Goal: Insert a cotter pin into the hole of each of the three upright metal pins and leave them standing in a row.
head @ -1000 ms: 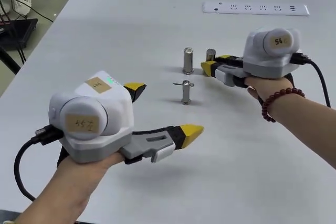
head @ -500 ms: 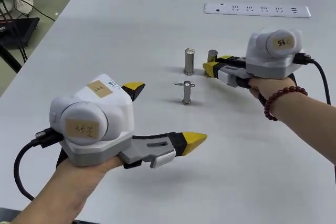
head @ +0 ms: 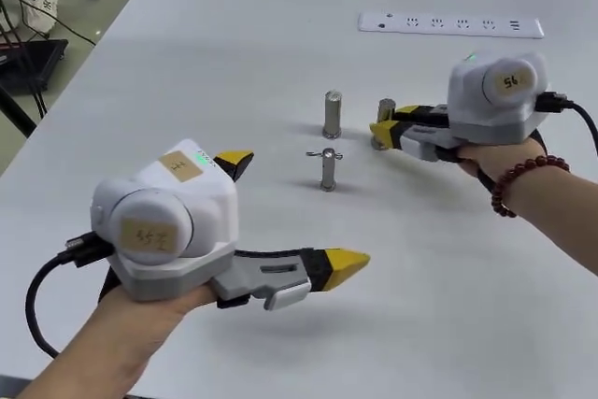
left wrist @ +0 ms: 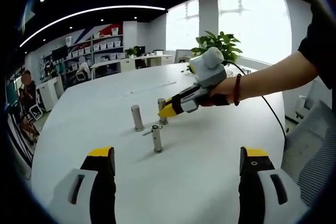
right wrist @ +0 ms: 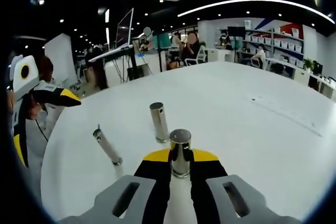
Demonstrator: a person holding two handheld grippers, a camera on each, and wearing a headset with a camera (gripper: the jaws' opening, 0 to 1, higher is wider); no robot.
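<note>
The left claw (head: 290, 212) hangs above the near part of the white desk (head: 234, 44), its two yellow-tipped jaws spread wide apart with nothing between them; in the left gripper view (left wrist: 177, 153) they rise at either side and the pins stand well ahead of them. The right claw (head: 383, 128) lies low over the desk and points toward the left, its jaws drawn together on the lower part of the held pin (head: 384, 117). That pin stands upright between the yellow tips in the right gripper view (right wrist: 180, 150), with its round top clear above them. Just to the left of it, and apart from it, the bare pin (head: 333, 114) stands upright on the desk with no cotter pin seen in it. Nearer the person, in front of those two, the front pin (head: 328, 170) stands upright and carries a cotter pin (head: 324, 153) lying crosswise through its upper end. From the left gripper view the front pin (left wrist: 157, 139) is nearest, the bare pin (left wrist: 137, 117) is behind it to the left, and the right claw (left wrist: 167, 109) comes in from the right. A power strip (head: 448, 23) lies at the far side of the desk, well apart from the pins.
</note>
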